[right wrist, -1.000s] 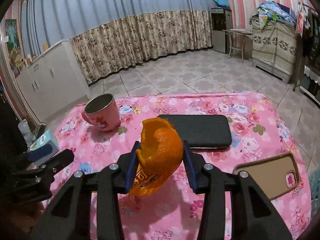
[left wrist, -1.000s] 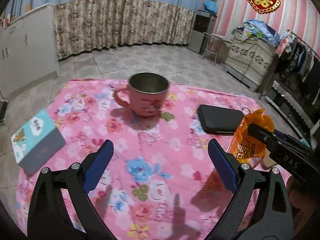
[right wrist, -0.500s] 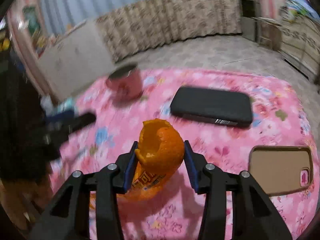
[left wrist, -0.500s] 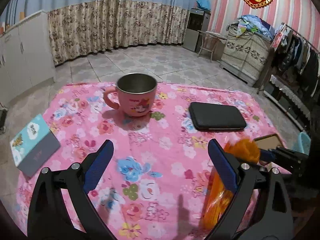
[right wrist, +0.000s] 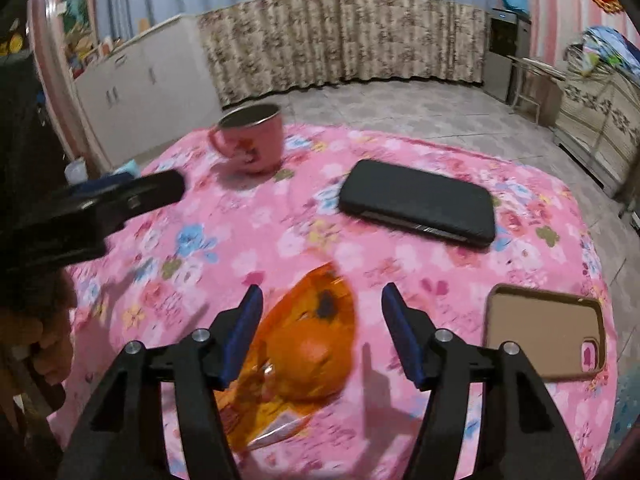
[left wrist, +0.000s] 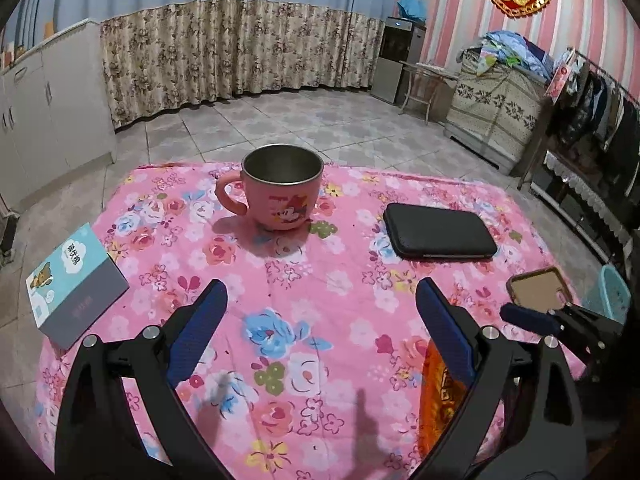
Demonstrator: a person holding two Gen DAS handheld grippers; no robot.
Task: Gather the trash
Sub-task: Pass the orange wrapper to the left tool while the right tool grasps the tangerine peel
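Observation:
An orange snack wrapper lies on the pink floral tablecloth, between and just beyond my right gripper's spread fingers. My right gripper is open and no longer holds it. In the left wrist view the wrapper shows partly behind the right finger of my left gripper, which is open and empty above the near part of the cloth. The right gripper shows there at the right edge.
A pink mug stands at the back of the table. A black case lies to the right, a tan phone case near the right edge, a blue-grey booklet at the left edge. A teal bin stands past the right edge.
My right gripper lowered the orange wrapper toward the table's near side and opened, so the wrapper now lies loose on the cloth. The left gripper stayed open and nearly still.

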